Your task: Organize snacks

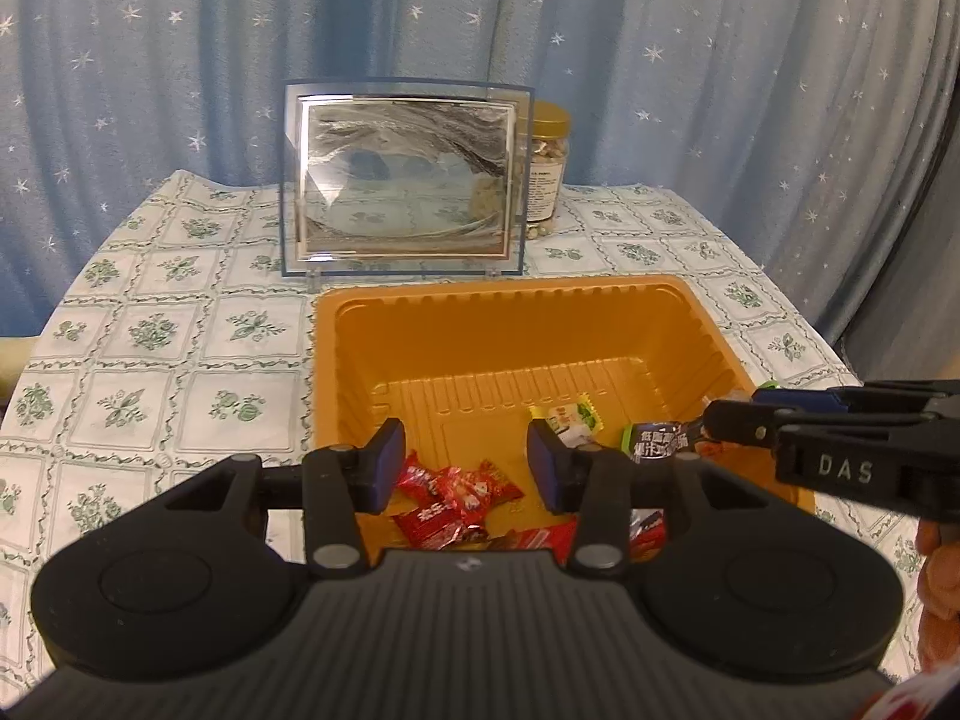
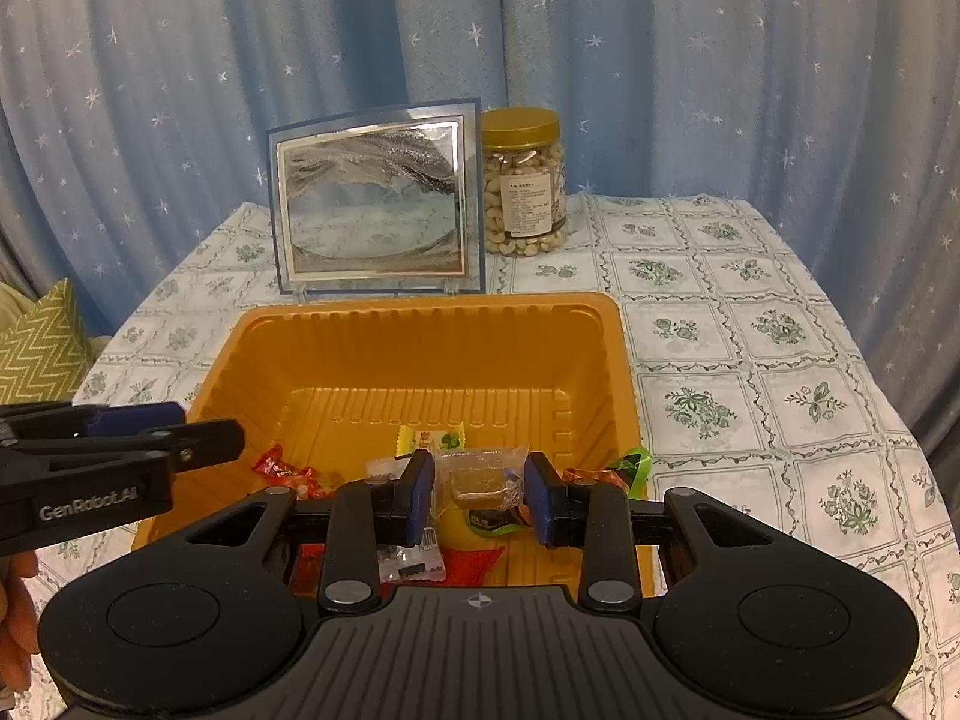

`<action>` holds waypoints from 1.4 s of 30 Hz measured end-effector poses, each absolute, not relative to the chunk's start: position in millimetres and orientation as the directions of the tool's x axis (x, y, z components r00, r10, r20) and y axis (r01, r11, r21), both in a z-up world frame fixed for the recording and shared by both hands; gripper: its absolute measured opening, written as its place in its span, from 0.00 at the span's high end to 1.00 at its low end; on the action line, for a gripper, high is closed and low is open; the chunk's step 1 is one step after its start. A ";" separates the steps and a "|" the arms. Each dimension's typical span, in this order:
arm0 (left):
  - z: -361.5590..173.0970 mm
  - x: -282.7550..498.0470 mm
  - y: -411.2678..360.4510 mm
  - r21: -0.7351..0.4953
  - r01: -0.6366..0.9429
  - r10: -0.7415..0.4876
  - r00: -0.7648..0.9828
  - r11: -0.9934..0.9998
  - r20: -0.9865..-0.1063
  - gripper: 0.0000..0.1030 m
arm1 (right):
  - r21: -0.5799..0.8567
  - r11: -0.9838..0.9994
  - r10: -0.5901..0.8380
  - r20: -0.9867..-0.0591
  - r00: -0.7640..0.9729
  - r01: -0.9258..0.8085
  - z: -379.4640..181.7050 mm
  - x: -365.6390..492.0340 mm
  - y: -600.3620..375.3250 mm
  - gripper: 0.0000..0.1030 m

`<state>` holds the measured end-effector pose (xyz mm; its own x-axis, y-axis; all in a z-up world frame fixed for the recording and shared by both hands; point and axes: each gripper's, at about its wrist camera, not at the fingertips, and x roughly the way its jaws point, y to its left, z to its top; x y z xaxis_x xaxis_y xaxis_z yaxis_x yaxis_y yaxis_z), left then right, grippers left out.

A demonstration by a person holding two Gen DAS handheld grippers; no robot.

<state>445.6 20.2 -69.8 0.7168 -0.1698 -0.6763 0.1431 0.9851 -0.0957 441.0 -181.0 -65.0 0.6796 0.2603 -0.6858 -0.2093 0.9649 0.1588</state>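
Observation:
An orange plastic tray (image 1: 600,300) (image 2: 420,306) sits on the flowered tablecloth with several wrapped snacks in it. In the left wrist view my left gripper (image 1: 465,468) stands open above a heap of red candies (image 1: 456,498), and nothing is between its blue pads. A yellow-green candy (image 1: 570,417) and a dark packet (image 1: 654,441) lie further right. My right gripper (image 2: 480,486) is shut on a clear packet (image 2: 480,477) holding a brown piece, low over the tray's near side. Each gripper shows in the other's view: the right gripper (image 1: 744,408), the left gripper (image 2: 204,426).
A glass sand-picture frame (image 1: 408,180) (image 2: 372,204) stands just behind the tray, with a gold-lidded jar of nuts (image 2: 525,180) to its right. A blue starred curtain hangs behind the table. A green zigzag cushion (image 2: 42,342) lies off the table's left. A hand (image 1: 942,576) holds the right gripper.

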 end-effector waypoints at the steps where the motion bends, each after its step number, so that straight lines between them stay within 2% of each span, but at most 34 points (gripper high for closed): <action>1: -69.8 444.0 22.5 -0.094 0.138 -0.165 0.717 0.986 -0.677 0.59 | 0.161 0.964 0.262 -0.685 0.680 -0.210 -63.9 441.1 -181.0 0.67; 11: -69.8 437.0 31.2 -0.086 0.129 -0.152 0.717 0.988 -0.681 0.59 | 0.182 0.957 0.288 -0.659 0.695 -0.224 -53.3 444.2 -173.8 0.67; 14: -70.3 436.2 32.3 -0.086 0.125 -0.150 0.718 0.988 -0.680 0.57 | 0.208 0.949 0.316 -0.640 0.701 -0.237 -52.9 446.4 -172.4 0.67; 15: -70.6 436.1 32.8 -0.083 0.124 -0.148 0.718 0.989 -0.680 0.53 | 0.225 0.944 0.331 -0.638 0.696 -0.243 -53.6 448.1 -172.2 0.64; 16: -71.0 435.9 33.3 -0.080 0.123 -0.144 0.718 0.989 -0.681 0.48 | 0.246 0.939 0.342 -0.637 0.691 -0.239 -54.9 449.5 -173.1 0.49; 18: -71.7 435.2 34.4 -0.075 0.115 -0.135 0.720 0.990 -0.681 0.40 | 0.280 0.936 0.348 -0.628 0.696 -0.215 -56.5 449.8 -177.2 0.29; 27: -74.4 429.0 40.5 -0.084 0.098 -0.129 0.714 0.992 -0.688 0.34 | 0.269 0.943 0.327 -0.637 0.698 -0.197 -58.9 444.1 -184.1 0.29; 29: -73.1 425.6 40.7 -0.083 0.095 -0.126 0.715 0.992 -0.687 0.27 | 0.264 0.945 0.322 -0.638 0.700 -0.194 -57.0 442.2 -186.2 0.29; 31: -70.5 420.1 41.7 -0.083 0.083 -0.118 0.727 0.993 -0.677 0.16 | 0.261 0.947 0.315 -0.636 0.704 -0.188 -54.0 438.4 -188.9 0.29; 39: -59.0 393.4 44.4 -0.097 0.060 -0.110 0.737 0.993 -0.667 0.01 | 0.253 0.954 0.292 -0.661 0.691 -0.162 -46.2 414.0 -205.2 0.29; 42: -54.2 377.7 44.2 -0.109 0.049 -0.110 0.738 0.993 -0.666 0.00 | 0.243 0.956 0.290 -0.682 0.672 -0.167 -46.1 397.0 -207.3 0.29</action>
<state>377.7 44.2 -54.2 0.7379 -0.1100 -0.6659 0.0494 0.9928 -0.1093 397.0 -207.3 -46.1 0.6718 0.2900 -0.6816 -0.1666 0.9557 0.2425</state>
